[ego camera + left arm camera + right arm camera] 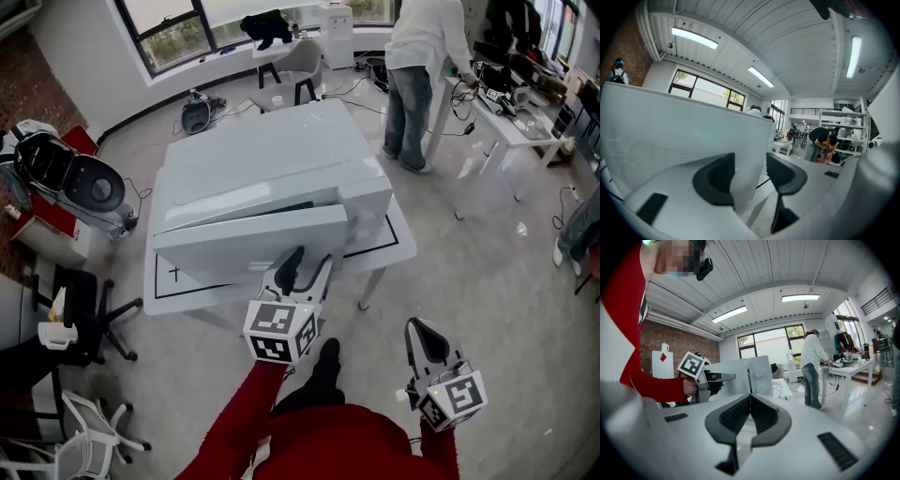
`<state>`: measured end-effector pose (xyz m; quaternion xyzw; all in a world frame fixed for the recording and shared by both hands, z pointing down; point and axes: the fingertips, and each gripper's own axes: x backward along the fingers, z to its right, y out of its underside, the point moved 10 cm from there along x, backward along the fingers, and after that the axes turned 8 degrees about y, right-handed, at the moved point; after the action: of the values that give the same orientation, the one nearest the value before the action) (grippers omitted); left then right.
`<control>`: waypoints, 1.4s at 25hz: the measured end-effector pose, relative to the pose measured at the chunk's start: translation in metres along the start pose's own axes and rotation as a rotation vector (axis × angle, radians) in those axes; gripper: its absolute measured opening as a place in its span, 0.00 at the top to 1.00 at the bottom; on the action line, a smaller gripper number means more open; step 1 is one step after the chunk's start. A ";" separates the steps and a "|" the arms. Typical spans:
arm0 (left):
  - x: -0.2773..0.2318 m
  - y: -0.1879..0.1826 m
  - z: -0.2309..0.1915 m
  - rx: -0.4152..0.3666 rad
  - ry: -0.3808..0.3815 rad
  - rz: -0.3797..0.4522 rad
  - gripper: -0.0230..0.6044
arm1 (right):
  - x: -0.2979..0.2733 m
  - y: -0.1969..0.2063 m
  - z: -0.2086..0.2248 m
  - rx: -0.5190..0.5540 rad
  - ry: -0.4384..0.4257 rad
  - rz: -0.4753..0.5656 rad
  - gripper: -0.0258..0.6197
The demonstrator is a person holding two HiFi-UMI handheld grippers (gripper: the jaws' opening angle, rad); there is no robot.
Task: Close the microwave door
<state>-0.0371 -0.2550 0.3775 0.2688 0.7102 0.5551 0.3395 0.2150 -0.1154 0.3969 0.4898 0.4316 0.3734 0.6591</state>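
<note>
Left gripper: clamped on microwave door free edge, ajar. Right gripper: pinched shut, empty. Push squarely toward microwave body; release early to avoid trapping jaws.

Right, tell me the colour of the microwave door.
The microwave door is plain white, best seen in the head view.
</note>
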 end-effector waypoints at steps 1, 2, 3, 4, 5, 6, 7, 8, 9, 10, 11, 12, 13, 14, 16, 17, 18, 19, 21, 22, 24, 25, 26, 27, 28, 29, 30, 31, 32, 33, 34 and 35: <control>-0.002 0.000 -0.001 0.003 -0.003 0.003 0.62 | -0.003 0.000 0.000 0.000 -0.005 0.000 0.94; -0.004 0.000 -0.003 0.009 -0.006 0.006 0.62 | -0.005 0.000 0.000 0.000 -0.009 0.000 0.94; -0.005 -0.001 -0.005 0.017 -0.010 0.010 0.62 | -0.008 -0.001 -0.001 0.000 -0.011 0.000 0.94; -0.006 -0.002 -0.008 0.025 -0.017 0.013 0.62 | -0.010 -0.001 -0.001 -0.001 -0.013 -0.001 0.94; -0.007 -0.002 -0.009 0.028 -0.026 0.016 0.63 | -0.012 -0.002 -0.001 -0.002 -0.015 -0.003 0.94; -0.007 -0.002 -0.009 0.026 -0.037 0.017 0.68 | -0.014 -0.003 -0.001 -0.002 -0.016 -0.004 0.94; -0.007 -0.002 -0.008 0.019 -0.050 0.017 0.69 | -0.015 -0.005 0.001 -0.001 -0.017 -0.003 0.94; -0.008 -0.002 -0.007 0.012 -0.063 0.016 0.69 | -0.017 -0.006 0.002 0.000 -0.017 -0.002 0.94; -0.008 -0.002 -0.005 0.009 -0.076 0.016 0.70 | -0.018 -0.007 0.004 0.002 -0.018 -0.001 0.94; -0.008 -0.002 -0.004 0.012 -0.086 0.018 0.71 | -0.019 -0.008 0.005 0.002 -0.021 -0.001 0.94; -0.007 -0.003 -0.004 0.017 -0.093 0.019 0.73 | -0.021 -0.008 0.005 0.001 -0.024 -0.002 0.94; -0.007 -0.003 -0.004 0.022 -0.096 0.020 0.74 | -0.022 -0.009 0.005 -0.001 -0.027 -0.004 0.94; -0.006 -0.004 -0.005 0.024 -0.097 0.019 0.75 | -0.024 -0.010 0.004 -0.001 -0.030 -0.007 0.94; -0.006 -0.005 -0.006 0.025 -0.098 0.019 0.76 | -0.026 -0.010 0.004 0.001 -0.031 -0.008 0.94; -0.007 -0.006 -0.009 0.028 -0.101 0.017 0.77 | -0.030 -0.011 0.003 0.004 -0.038 -0.011 0.94; -0.008 -0.007 -0.010 0.030 -0.106 0.016 0.78 | -0.032 -0.012 0.003 0.003 -0.042 -0.013 0.94; -0.008 -0.007 -0.011 0.030 -0.113 0.016 0.78 | -0.034 -0.012 0.002 0.001 -0.045 -0.013 0.94; -0.009 -0.007 -0.011 0.029 -0.121 0.017 0.79 | -0.036 -0.012 0.002 0.000 -0.047 -0.012 0.94; -0.008 -0.008 -0.011 0.025 -0.135 0.018 0.80 | -0.038 -0.013 0.003 -0.001 -0.049 -0.011 0.94; -0.007 -0.008 -0.011 0.021 -0.137 0.016 0.82 | -0.038 -0.013 0.003 -0.001 -0.048 -0.013 0.94; -0.008 -0.008 -0.011 0.024 -0.124 0.005 0.83 | -0.039 -0.014 0.003 0.000 -0.049 -0.018 0.94; -0.010 -0.007 -0.011 0.030 -0.108 -0.007 0.84 | -0.040 -0.013 0.004 0.000 -0.050 -0.022 0.94; -0.013 -0.006 -0.010 0.036 -0.092 -0.019 0.84 | -0.041 -0.013 0.004 0.000 -0.051 -0.025 0.94; -0.015 -0.005 -0.011 0.040 -0.082 -0.028 0.84 | -0.042 -0.013 0.003 0.000 -0.053 -0.026 0.94; -0.018 -0.005 -0.012 0.046 -0.080 -0.033 0.84 | -0.043 -0.013 0.002 0.000 -0.056 -0.025 0.94; -0.019 -0.006 -0.016 0.057 -0.082 -0.035 0.84 | -0.044 -0.013 0.002 -0.001 -0.058 -0.024 0.94; -0.021 -0.007 -0.020 0.074 -0.083 -0.037 0.87 | -0.045 -0.013 0.001 -0.005 -0.059 -0.025 0.94; -0.021 -0.008 -0.023 0.085 -0.079 -0.041 0.91 | -0.046 -0.013 0.000 -0.009 -0.060 -0.027 0.94; -0.021 -0.009 -0.025 0.079 -0.074 -0.048 0.91 | -0.046 -0.012 0.001 -0.013 -0.059 -0.031 0.94; -0.021 -0.010 -0.024 0.064 -0.072 -0.054 0.91 | -0.047 -0.012 0.001 -0.017 -0.059 -0.033 0.94; -0.021 -0.010 -0.024 0.051 -0.073 -0.055 0.91 | -0.048 -0.011 0.001 -0.018 -0.059 -0.035 0.94; -0.021 -0.009 -0.023 0.048 -0.076 -0.052 0.91 | -0.049 -0.011 0.001 -0.017 -0.062 -0.036 0.94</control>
<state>-0.0424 -0.2869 0.3757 0.2793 0.7166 0.5182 0.3741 0.1992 -0.1635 0.3962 0.4877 0.4168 0.3497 0.6828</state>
